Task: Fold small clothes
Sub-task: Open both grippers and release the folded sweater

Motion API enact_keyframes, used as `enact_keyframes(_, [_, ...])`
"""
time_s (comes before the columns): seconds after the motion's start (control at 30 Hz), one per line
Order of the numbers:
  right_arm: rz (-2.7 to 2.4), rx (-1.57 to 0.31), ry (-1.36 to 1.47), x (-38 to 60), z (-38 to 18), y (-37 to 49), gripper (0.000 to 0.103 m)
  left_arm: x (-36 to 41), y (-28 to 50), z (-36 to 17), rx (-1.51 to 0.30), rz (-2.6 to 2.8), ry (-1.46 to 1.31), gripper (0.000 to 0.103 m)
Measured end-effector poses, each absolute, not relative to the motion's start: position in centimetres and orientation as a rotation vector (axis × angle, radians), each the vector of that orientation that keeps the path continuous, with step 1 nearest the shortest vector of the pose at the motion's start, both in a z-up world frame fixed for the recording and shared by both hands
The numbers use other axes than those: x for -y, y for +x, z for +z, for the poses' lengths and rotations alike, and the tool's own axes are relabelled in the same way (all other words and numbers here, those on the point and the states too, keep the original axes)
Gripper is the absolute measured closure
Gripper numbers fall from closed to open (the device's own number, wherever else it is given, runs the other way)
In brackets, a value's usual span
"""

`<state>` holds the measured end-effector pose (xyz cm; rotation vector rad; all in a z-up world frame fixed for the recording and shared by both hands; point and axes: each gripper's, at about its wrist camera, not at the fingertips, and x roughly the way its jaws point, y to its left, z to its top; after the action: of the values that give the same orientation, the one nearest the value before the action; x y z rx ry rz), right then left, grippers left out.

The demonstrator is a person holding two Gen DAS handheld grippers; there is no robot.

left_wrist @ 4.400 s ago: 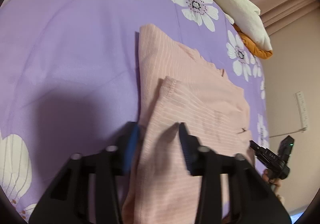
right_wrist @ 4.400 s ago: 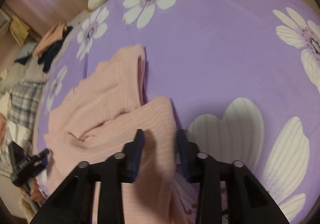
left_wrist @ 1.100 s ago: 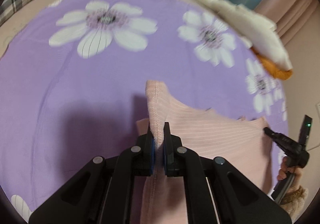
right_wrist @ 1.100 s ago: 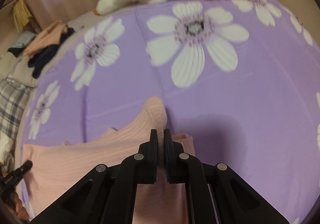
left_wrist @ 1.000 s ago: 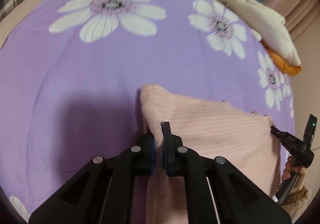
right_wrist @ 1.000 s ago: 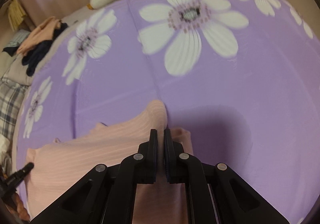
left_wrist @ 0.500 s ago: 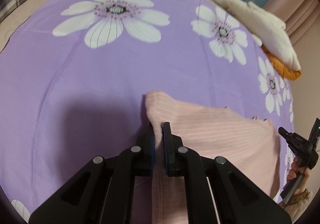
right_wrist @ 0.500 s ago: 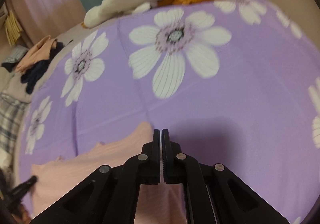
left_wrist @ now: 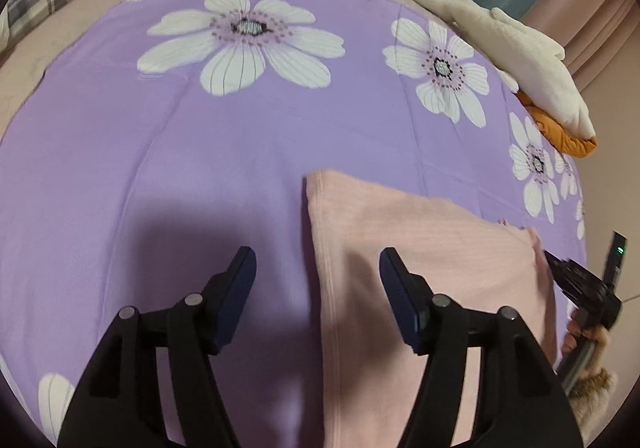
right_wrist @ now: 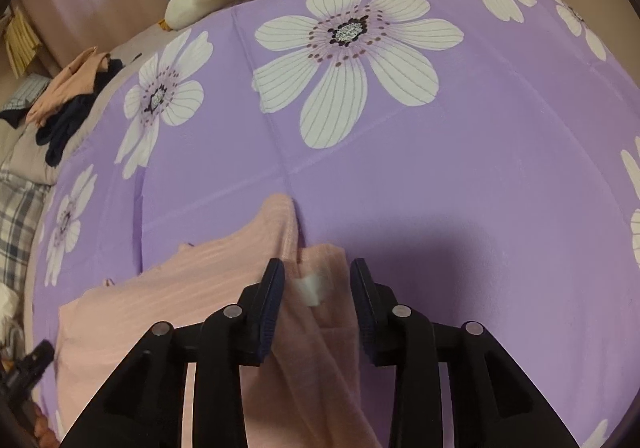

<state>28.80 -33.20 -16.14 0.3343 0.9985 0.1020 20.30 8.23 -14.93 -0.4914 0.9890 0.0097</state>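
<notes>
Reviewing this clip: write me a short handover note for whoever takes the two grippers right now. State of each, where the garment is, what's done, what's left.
Left gripper: open, its jaws have just been opening; the left edge of the pink garment lies below them, no longer pinched.
Right gripper: open, its jaws have just been opening; the garment's right edge with a white label lies between the fingers, which are not pressing on it.
Garment: folded over on the purple flowered bedspread, flat on the left; the right corner still stands up a little.
Done: that fold is laid and released.
Left, probably: flatten the right corner, then fold once more if a smaller packet is wanted.
</notes>
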Motion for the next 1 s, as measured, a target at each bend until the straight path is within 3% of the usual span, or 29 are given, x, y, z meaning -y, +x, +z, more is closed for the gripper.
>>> enact_keyframes(0.17, [0.133, -1.02, 0.332, 32.3, -17.0, 29.9, 0.069, -7.3, 18.6, -15.0, -1.014, -0.038, -0.487, 0.039])
enact_keyframes(0.2, [0.128, -1.015, 0.313, 32.1, -16.9, 30.0, 0.076, -7.1, 18.3, -15.0, -1.02, -0.043, -0.483, 0.039])
enact_keyframes(0.23, [0.125, -1.005, 0.301, 31.9, -16.7, 29.9, 0.095, -6.9, 18.0, -15.1, -1.021, -0.052, -0.48, 0.039])
enact_keyframes(0.27, [0.13, -0.999, 0.304, 31.9, -16.4, 29.7, 0.101, -6.8, 17.8, -15.0, -1.019, -0.057, -0.478, 0.039])
enact_keyframes(0.47, [0.124, -0.854, 0.311, 32.5, -12.8, 28.4, 0.101, -6.1, 17.1, -15.0, -1.021, -0.089, -0.476, 0.038])
enact_keyframes(0.77, [0.12, -0.913, 0.357, 33.0, -14.3, 26.9, 0.101, -5.6, 16.0, -16.1, -1.059, -0.121, -0.515, 0.031])
enact_keyframes(0.9, [0.1, -0.941, 0.328, 33.1, -14.4, 24.5, 0.092, -5.6, 15.0, -16.4, -1.071, -0.146, -0.558, 0.029])
enact_keyframes(0.97, [0.094, -0.932, 0.341, 33.5, -14.2, 22.9, 0.073, -5.3, 14.5, -16.7, -1.089, -0.166, -0.567, 0.027])
enact_keyframes(1.0, [0.095, -0.929, 0.353, 33.8, -14.2, 22.1, 0.051, -5.1, 14.3, -16.8, -1.09, -0.174, -0.569, 0.026])
